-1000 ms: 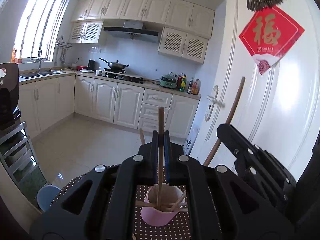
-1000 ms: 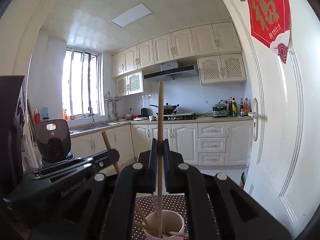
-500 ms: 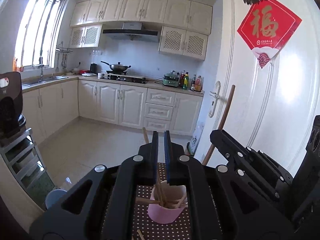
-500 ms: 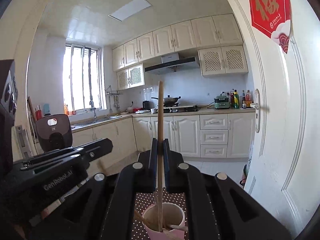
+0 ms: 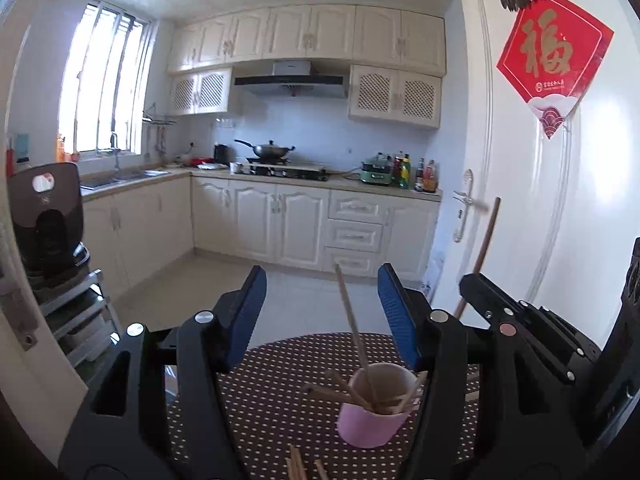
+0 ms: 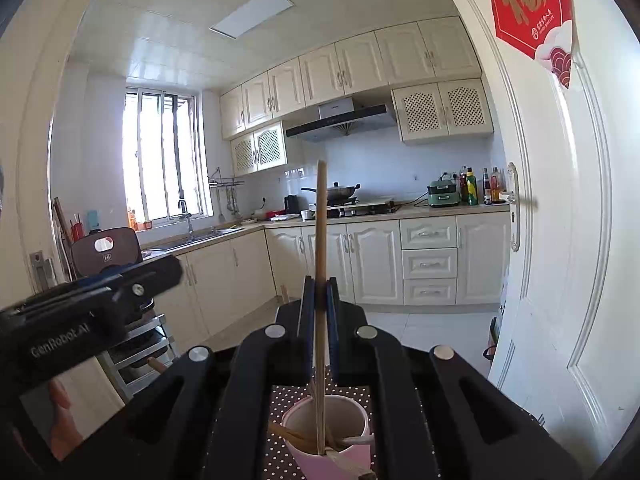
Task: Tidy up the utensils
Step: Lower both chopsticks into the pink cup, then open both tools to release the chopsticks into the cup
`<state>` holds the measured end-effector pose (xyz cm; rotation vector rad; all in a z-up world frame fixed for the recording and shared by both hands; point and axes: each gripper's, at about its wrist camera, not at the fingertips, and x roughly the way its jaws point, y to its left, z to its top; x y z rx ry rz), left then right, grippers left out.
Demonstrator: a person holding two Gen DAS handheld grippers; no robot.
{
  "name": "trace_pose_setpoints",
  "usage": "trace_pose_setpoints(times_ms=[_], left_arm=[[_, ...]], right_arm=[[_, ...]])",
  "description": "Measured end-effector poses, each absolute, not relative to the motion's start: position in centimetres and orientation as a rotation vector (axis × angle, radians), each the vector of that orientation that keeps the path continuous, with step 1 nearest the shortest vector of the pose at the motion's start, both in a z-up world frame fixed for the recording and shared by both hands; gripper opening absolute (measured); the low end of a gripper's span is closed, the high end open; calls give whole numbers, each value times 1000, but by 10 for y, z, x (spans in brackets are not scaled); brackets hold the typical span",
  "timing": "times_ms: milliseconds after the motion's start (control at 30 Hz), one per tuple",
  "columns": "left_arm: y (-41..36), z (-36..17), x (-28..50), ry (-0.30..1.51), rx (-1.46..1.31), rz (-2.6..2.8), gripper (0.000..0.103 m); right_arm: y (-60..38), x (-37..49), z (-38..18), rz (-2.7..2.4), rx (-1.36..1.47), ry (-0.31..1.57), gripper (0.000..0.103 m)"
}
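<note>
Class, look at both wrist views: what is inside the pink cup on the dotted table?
Several wooden chopsticks stand and lean in the pink cup; the right gripper holds one upright chopstick reaching into it. The cup's wall hides their lower ends and the bottom.

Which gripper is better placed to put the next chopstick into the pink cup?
The right gripper: it already pinches an upright chopstick over the pink cup. The left gripper is opening, with nothing gripped.

A bright kitchen: cream cabinets line the far wall at twelve o'clock above a range hood. A sunlit barred window sits at ten o'clock. A white door bearing a red diamond decoration stands at two o'clock. Pale floor tiles gleam.
</note>
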<state>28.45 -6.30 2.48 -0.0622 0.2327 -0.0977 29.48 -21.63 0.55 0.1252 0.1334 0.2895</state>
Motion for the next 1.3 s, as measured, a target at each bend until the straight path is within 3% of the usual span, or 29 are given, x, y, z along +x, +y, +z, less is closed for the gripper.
trace_pose_setpoints(times_ms=[133, 633, 767, 1300], left_arm=[[-59, 25, 276, 203, -38, -25, 72], [-57, 21, 257, 145, 28, 114, 90], [-56, 22, 255, 140, 35, 138, 91], [-61, 25, 219, 129, 53, 82, 92]], right_arm=[[-214, 297, 3, 292, 126, 149, 4], [-210, 292, -3, 355, 113, 188, 6], [-209, 288, -3, 359, 108, 185, 30], [-222, 240, 11, 328, 98, 152, 46]])
